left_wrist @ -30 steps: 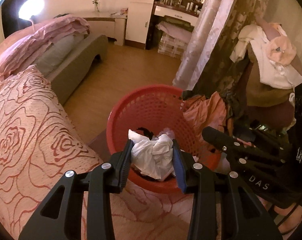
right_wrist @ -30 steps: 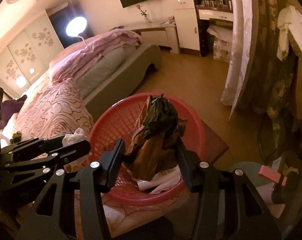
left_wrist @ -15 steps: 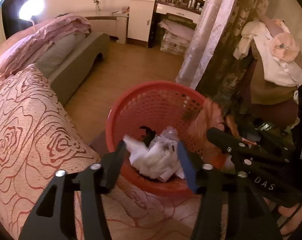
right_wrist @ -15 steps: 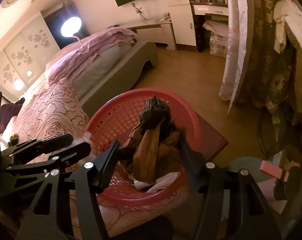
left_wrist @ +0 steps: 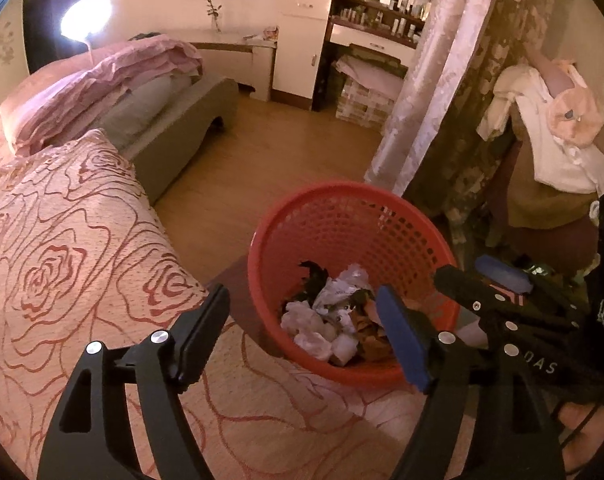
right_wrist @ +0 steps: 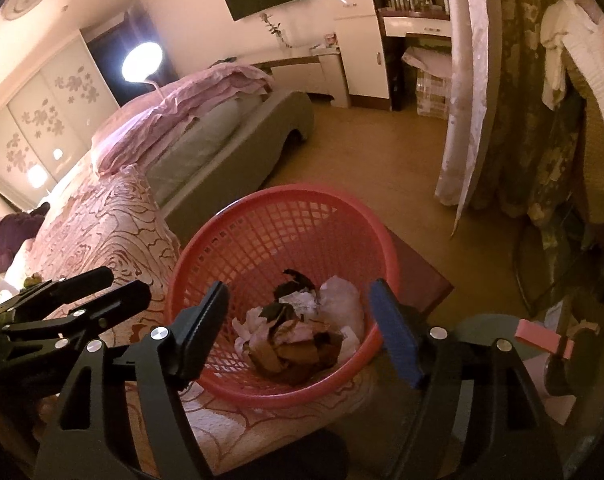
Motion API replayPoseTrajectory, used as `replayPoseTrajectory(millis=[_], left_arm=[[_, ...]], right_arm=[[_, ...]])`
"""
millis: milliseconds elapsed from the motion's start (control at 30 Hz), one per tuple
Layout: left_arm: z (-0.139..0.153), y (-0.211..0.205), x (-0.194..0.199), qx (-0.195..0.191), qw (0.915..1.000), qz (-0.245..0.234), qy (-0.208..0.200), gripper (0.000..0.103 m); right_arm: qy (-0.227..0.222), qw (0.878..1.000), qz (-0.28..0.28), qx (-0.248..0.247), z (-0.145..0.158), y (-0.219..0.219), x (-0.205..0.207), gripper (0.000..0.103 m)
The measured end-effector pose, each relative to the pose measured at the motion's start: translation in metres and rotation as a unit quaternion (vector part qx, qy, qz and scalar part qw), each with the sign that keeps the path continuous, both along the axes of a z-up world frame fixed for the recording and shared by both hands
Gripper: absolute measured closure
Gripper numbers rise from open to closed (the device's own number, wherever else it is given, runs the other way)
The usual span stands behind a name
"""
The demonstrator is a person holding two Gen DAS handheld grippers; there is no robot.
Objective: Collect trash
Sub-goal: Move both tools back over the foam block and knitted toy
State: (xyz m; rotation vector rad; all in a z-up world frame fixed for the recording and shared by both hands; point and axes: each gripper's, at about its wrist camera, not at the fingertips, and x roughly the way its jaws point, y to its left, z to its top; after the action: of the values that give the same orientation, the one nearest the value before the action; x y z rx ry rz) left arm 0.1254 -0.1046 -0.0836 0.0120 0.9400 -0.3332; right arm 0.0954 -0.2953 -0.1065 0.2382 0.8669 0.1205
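Observation:
A red mesh basket (left_wrist: 341,216) (right_wrist: 262,232) stands beside the bed, over the corner of the rose-patterned bedspread (left_wrist: 74,248). At its bottom lie crumpled white tissues (left_wrist: 313,328) (right_wrist: 341,304) and brown and dark wrappers (right_wrist: 294,350) (left_wrist: 367,330). My left gripper (left_wrist: 302,334) hovers above the basket's near rim, its jaws opening with nothing between the pads. Over the same basket from the other side, my right gripper (right_wrist: 298,326) has its jaws opening too, and nothing is held. Each gripper shows at the edge of the other's view.
A bed with pink bedding (right_wrist: 190,96) runs toward the back. Wooden floor (left_wrist: 294,152) lies beyond the basket. Curtains (left_wrist: 433,92) and clothes draped on a chair (left_wrist: 549,148) crowd the right. A white cabinet (right_wrist: 361,36) and shelves stand at the far wall.
Both grippers opened. The white tissue wad fell from the left one and the brown and dark wrappers from the right one into the basket.

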Motion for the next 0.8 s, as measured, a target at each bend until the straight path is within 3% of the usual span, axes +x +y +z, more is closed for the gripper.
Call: replayPoseTrajectory(millis=[433, 800], left_arm=[[0.010, 0.029, -0.020, -0.014, 0.9992, 0.036, -0.010, 0.028], [0.019, 0.070, -0.043, -0.018, 0.9959, 0.087, -0.019, 0.028]], right_arm=[[-0.021, 1.000, -0.006, -0.011, 0.015, 0.005, -0.017, 0.032], [-0.029, 0.999, 0.032, -0.014, 0.021, 0.038, -0.032, 0.032]])
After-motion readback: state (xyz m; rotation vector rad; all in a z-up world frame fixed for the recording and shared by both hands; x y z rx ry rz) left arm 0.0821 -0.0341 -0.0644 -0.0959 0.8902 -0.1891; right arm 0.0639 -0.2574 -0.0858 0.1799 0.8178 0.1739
